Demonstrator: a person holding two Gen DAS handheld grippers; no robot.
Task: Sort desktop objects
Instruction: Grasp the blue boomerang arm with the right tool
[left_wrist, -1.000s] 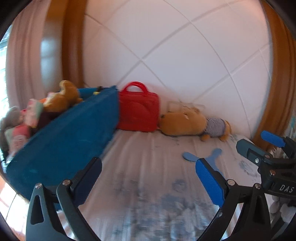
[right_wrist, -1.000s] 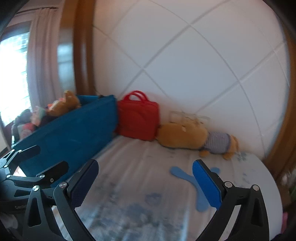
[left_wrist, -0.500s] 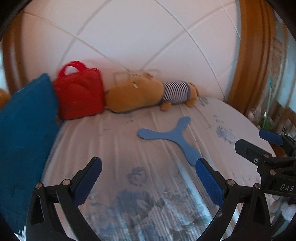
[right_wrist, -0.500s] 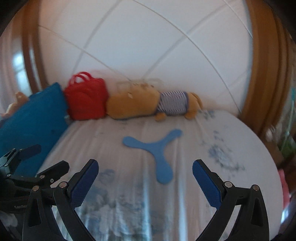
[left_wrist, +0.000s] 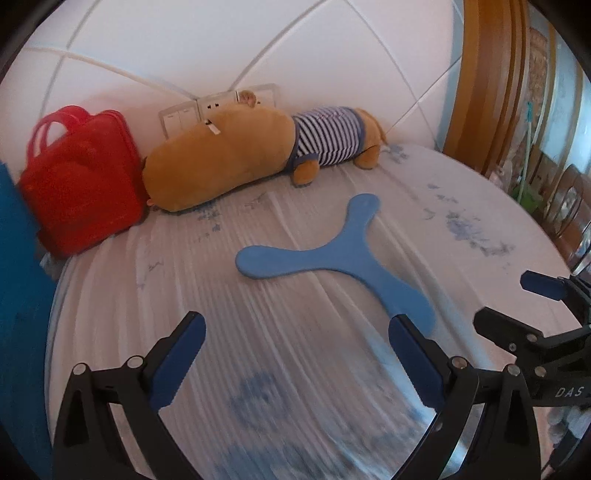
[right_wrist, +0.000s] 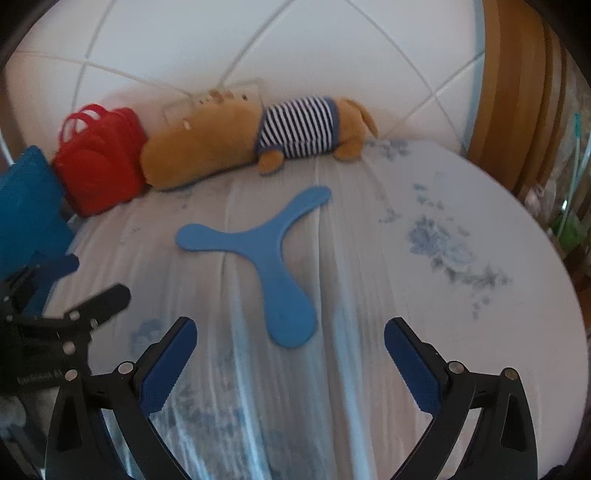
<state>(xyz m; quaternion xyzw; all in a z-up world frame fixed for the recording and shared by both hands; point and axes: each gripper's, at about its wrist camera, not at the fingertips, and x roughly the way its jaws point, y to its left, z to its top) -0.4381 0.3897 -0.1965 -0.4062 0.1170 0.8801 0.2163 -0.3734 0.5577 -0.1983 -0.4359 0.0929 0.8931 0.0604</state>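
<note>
The blue three-armed boomerang (right_wrist: 269, 251) lies flat mid-table, now centred ahead of the right tool (right_wrist: 290, 363), where a second ago the blue bin filled both views. Both tools, left tool (left_wrist: 295, 358) included, are spread and empty; it looks like the next pick.

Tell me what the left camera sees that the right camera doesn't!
Only the left camera shows the right claw poking in at its right edge, and the wall sockets sharply. Only the right camera shows the left claw at its left edge, and more of the blue bin. Both show the blue boomerang, the plush dog in its striped shirt, the red bag and the flowered tablecloth.
</note>
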